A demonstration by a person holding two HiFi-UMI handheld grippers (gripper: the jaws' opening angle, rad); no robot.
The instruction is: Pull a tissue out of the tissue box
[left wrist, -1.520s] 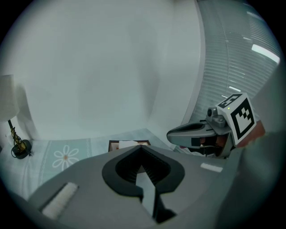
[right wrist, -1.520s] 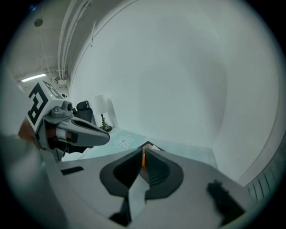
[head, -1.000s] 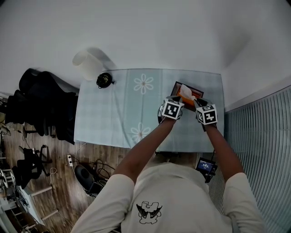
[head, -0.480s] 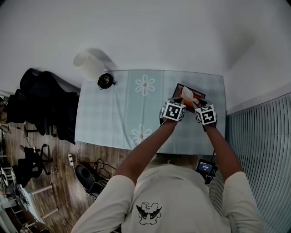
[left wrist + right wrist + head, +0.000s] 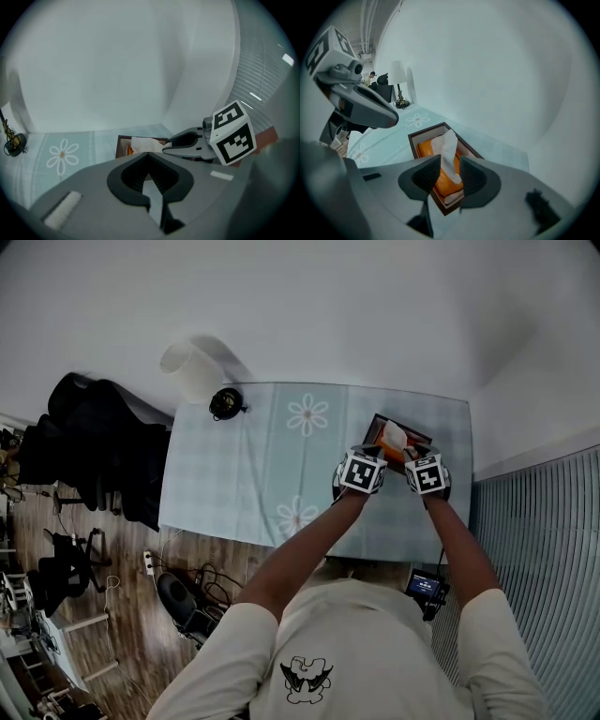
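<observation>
A dark brown tissue box (image 5: 401, 442) (image 5: 423, 135) with an orange pack inside sits at the table's far right. A white tissue (image 5: 394, 435) (image 5: 449, 149) stands up out of it. My right gripper (image 5: 450, 174) (image 5: 425, 473) is open just over the box, with the tissue's lower part between its fingers and the pads not pressing on it. My left gripper (image 5: 149, 155) (image 5: 361, 472) hovers beside the box on its left, shut and empty. In the left gripper view the box (image 5: 123, 140) and tissue (image 5: 146, 144) peek over the jaws, next to the right gripper (image 5: 174, 144).
A pale blue tablecloth (image 5: 244, 465) with flower prints covers the table. A white-shaded lamp (image 5: 192, 371) and a small dark object (image 5: 225, 404) stand at its far left corner. Black chairs (image 5: 94, 446) and cables lie on the wooden floor at left. Blinds (image 5: 539, 540) line the right.
My right gripper has sunk a little toward the tissue box. The left gripper has kept its place beside the box.
</observation>
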